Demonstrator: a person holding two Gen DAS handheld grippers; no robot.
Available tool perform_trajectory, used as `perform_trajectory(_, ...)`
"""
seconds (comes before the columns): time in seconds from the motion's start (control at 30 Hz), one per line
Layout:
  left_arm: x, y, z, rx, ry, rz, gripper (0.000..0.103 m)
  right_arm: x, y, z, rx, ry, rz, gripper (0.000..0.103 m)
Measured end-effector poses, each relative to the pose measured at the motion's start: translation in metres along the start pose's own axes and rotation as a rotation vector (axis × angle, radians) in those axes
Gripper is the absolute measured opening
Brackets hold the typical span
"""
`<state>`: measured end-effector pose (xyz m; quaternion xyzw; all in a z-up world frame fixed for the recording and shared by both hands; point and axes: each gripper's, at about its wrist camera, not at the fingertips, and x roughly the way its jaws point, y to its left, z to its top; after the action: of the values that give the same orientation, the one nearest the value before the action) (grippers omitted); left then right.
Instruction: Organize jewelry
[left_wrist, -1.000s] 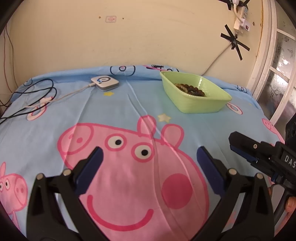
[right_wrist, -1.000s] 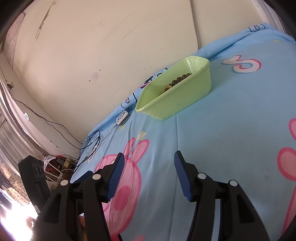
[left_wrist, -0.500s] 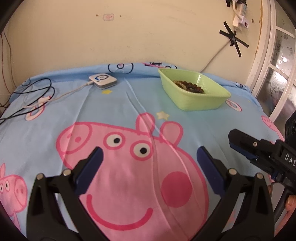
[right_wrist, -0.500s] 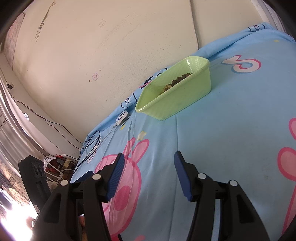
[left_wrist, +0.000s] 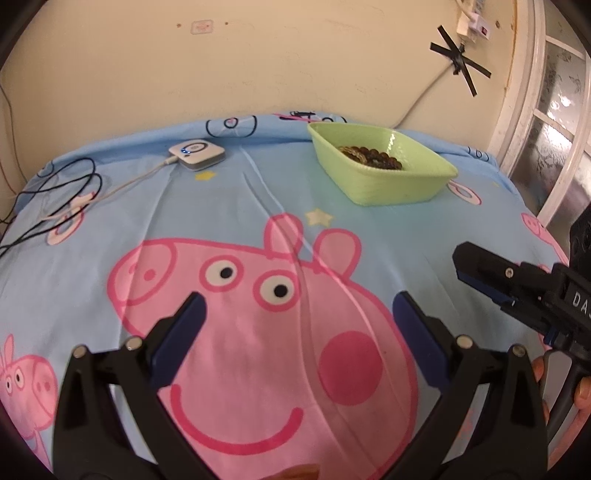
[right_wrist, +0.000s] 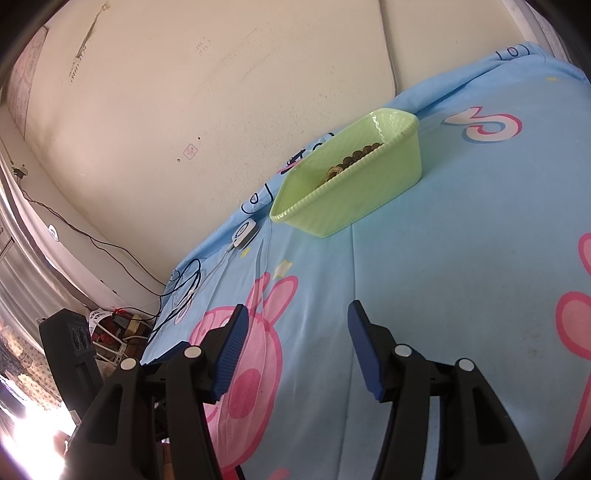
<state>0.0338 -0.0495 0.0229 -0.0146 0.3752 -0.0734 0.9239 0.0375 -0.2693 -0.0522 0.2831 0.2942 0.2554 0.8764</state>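
A light green tray (left_wrist: 384, 184) stands at the far right of the bed and holds brown and gold bead jewelry (left_wrist: 371, 157). In the right wrist view the tray (right_wrist: 354, 199) sits ahead with the beads (right_wrist: 354, 157) just showing over its rim. My left gripper (left_wrist: 295, 314) is open and empty above the pink pig print, well short of the tray. My right gripper (right_wrist: 295, 343) is open and empty over the sheet; it also shows at the right edge of the left wrist view (left_wrist: 480, 269).
A blue cartoon-print sheet (left_wrist: 236, 206) covers the bed. A small white device (left_wrist: 197, 152) with a cable lies at the back left, beside black wires (left_wrist: 55, 192). A wall runs behind the bed and a window frame (left_wrist: 535, 110) stands at the right.
The left wrist view has tilted slightly so the tray and device sit a little higher. The right gripper has not moved. Both grippers stay open.
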Motion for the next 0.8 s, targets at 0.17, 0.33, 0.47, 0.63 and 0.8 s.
perform_trajectory(0.17,-0.0017,-0.0012,0.0002,0.007,-0.008,-0.011,0.097,-0.0008,0.0004,-0.0013,0.004,0.000,0.002,0.034)
perform_trajectory(0.33,-0.0019,-0.0025,-0.0001,0.017,-0.008,-0.012,0.097,-0.0021,-0.0001,-0.0023,0.008,-0.001,0.004,0.034)
perform_trajectory(0.47,-0.0028,-0.0022,-0.0002,0.012,-0.011,-0.017,0.097,-0.0017,0.0002,-0.0024,0.009,-0.002,0.004,0.034)
perform_trajectory(0.63,-0.0031,-0.0034,-0.0005,0.016,-0.014,-0.019,0.097,-0.0016,0.0001,-0.0021,0.010,-0.002,0.004,0.034)
perform_trajectory(0.8,-0.0016,-0.0039,-0.0021,0.009,-0.004,-0.024,0.097,-0.0016,0.0000,-0.0021,0.010,-0.002,0.004,0.034)
